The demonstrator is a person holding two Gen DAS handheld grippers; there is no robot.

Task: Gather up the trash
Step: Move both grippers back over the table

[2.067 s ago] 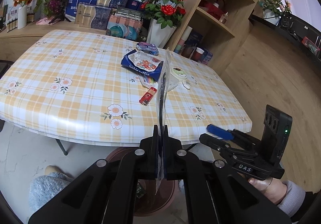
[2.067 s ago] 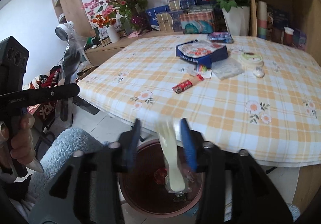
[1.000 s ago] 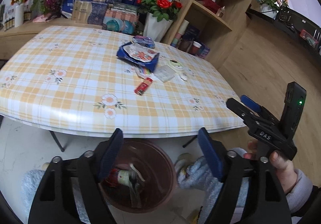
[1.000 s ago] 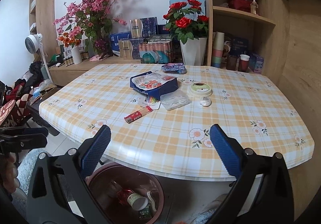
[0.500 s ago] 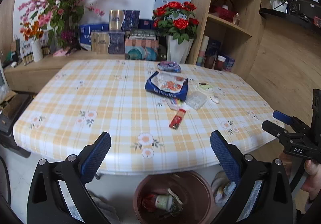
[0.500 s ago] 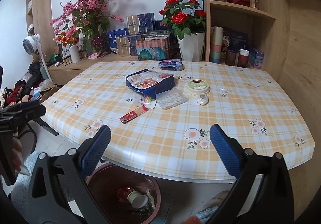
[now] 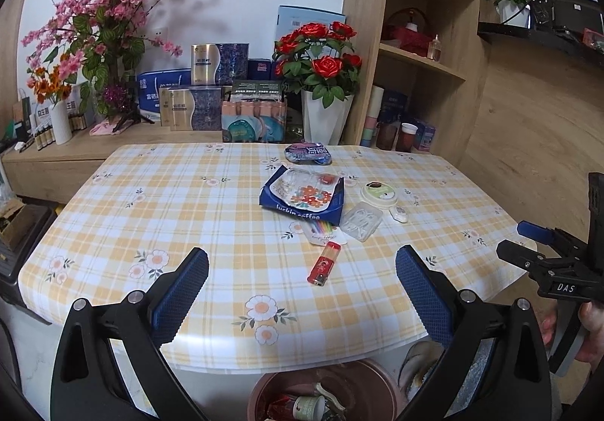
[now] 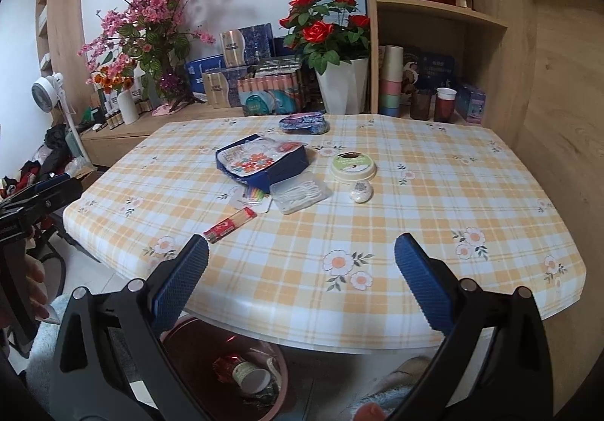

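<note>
Both claws are held wide apart and empty above the near edge of the yellow-checked floral surface point(image 7: 211, 217). The left claw point(image 7: 302, 285) is aimed over a red cylindrical wrapper point(image 7: 324, 264), which lies on the surface just beyond the fingertips. From the right claw point(image 8: 301, 270), the same wrapper point(image 8: 229, 224) is seen ahead to the left. A round brown plastic bin point(image 8: 188, 364) holding trash stands on the floor below the claws.
</note>
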